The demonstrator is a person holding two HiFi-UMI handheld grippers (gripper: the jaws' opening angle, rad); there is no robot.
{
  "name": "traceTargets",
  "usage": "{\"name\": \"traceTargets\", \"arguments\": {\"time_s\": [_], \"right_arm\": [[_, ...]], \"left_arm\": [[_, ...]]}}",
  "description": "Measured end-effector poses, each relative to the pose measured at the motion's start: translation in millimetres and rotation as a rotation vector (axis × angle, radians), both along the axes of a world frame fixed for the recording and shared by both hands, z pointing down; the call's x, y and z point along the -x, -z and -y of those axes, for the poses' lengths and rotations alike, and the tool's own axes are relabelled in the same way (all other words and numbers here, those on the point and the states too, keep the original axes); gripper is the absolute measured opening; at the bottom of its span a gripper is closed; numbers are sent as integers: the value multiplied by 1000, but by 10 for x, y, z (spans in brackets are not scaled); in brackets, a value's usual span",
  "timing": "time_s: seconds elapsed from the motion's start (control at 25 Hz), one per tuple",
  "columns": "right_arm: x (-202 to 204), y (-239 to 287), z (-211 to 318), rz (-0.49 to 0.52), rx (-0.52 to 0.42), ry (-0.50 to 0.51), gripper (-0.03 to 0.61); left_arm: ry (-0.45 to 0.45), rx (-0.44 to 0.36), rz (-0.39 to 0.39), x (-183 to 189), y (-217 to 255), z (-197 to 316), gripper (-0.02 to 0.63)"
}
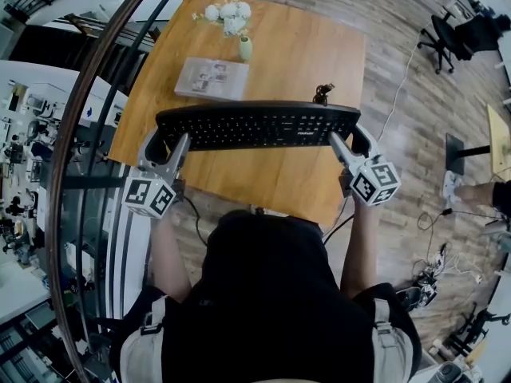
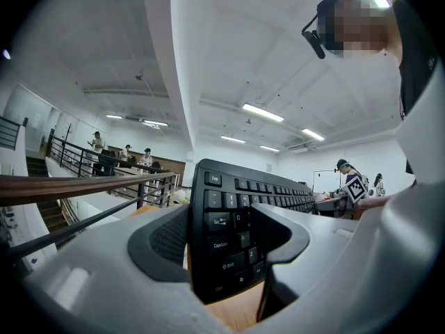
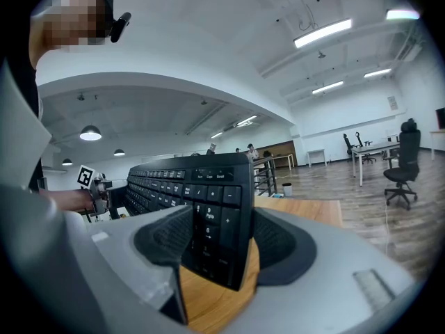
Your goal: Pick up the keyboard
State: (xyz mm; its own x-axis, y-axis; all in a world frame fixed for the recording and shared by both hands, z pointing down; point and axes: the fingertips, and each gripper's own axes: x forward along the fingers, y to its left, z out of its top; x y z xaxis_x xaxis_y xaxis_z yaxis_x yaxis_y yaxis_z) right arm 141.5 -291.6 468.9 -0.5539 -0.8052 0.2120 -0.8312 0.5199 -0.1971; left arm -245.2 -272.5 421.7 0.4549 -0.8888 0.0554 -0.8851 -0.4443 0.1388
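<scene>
A black keyboard point(image 1: 255, 124) hangs level across the near half of the wooden table point(image 1: 287, 174), held at both ends. My left gripper point(image 1: 169, 138) is shut on its left end, my right gripper point(image 1: 345, 134) on its right end. In the left gripper view the keyboard point(image 2: 229, 221) stands on edge between the grey jaws, keys facing the camera, with the left gripper point(image 2: 222, 245) clamped across it. The right gripper view shows the number-pad end of the keyboard point(image 3: 215, 214) pinched the same way by the right gripper point(image 3: 215, 245), the tabletop below.
Beyond the keyboard lie a booklet point(image 1: 211, 79), a small pale vase point(image 1: 245, 48), white flowers point(image 1: 227, 14) and a small dark object point(image 1: 322, 94). A curved railing point(image 1: 88, 134) runs along the left. An office chair point(image 1: 443, 38) stands far right on the wood floor.
</scene>
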Motion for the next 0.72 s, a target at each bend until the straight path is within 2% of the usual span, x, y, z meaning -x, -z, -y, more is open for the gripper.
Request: {"name": "traceTargets", "arguments": {"time_s": [0.72], "right_arm": [[-105,-102,-28,0,1,0,273]], "left_arm": [[1,2,5,-114,-87,-45,259]]}}
